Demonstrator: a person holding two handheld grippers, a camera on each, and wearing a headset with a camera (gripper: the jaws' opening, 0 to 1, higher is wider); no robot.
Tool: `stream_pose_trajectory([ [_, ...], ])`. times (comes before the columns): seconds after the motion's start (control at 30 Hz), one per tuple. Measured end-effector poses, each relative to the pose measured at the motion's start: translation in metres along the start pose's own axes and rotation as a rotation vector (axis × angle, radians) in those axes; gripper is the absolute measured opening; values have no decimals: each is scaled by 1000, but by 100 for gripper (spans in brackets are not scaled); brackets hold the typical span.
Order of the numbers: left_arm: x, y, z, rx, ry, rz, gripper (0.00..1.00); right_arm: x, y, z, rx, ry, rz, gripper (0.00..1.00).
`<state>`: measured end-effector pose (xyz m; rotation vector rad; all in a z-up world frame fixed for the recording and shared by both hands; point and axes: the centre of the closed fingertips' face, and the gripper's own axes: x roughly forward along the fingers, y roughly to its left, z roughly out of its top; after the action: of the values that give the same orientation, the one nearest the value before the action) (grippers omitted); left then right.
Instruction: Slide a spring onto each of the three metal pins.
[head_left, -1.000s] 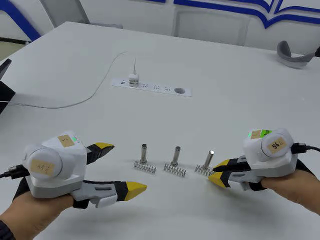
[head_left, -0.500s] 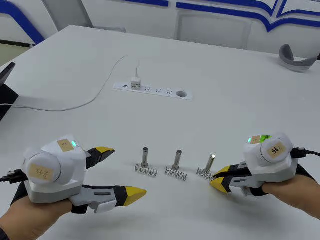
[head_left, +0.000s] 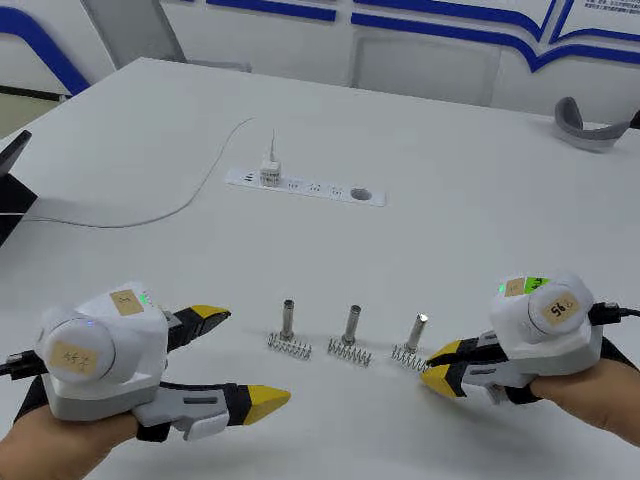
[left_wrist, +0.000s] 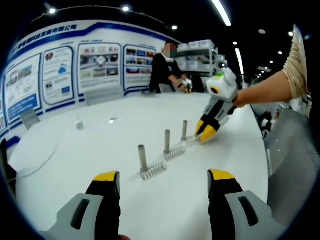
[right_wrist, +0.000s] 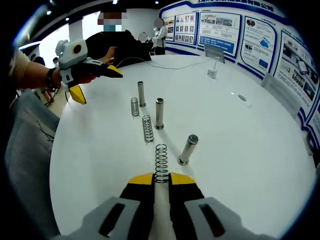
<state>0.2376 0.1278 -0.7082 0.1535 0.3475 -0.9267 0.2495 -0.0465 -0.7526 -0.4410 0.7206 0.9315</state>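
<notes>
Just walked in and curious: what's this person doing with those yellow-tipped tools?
A person is fitting springs onto three upright metal pins. The right gripper is shut on the end of the spring nearest it, lying on the white table. The left gripper hangs open. No spring is on a pin yet.

White table (head_left: 480, 250), flat top.

Near edge: three metal pins stand on end in a row, apart from each other: left pin (head_left: 288, 318), middle pin (head_left: 351, 324), right pin (head_left: 416, 332). One spring lies on its side just in front of each pin: left spring (head_left: 289, 346), middle spring (head_left: 350, 353), right spring (head_left: 408, 358).

Centre: a white power strip (head_left: 305, 187) with a plug (head_left: 269, 173) inserted. Its cable (head_left: 150, 210) curves toward the left edge.

Far right: a grey curved band (head_left: 585, 115).
</notes>
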Motion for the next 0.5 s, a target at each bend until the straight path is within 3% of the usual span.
stream_pose_trajectory([
  [0.33,8,-19,2,9,-6,-51,67,-11,14,13,-46,-20,10,12],
  [0.5,17,-30,4,20,-9,-85,65,-9,25,19,-78,-18,41,12],
])
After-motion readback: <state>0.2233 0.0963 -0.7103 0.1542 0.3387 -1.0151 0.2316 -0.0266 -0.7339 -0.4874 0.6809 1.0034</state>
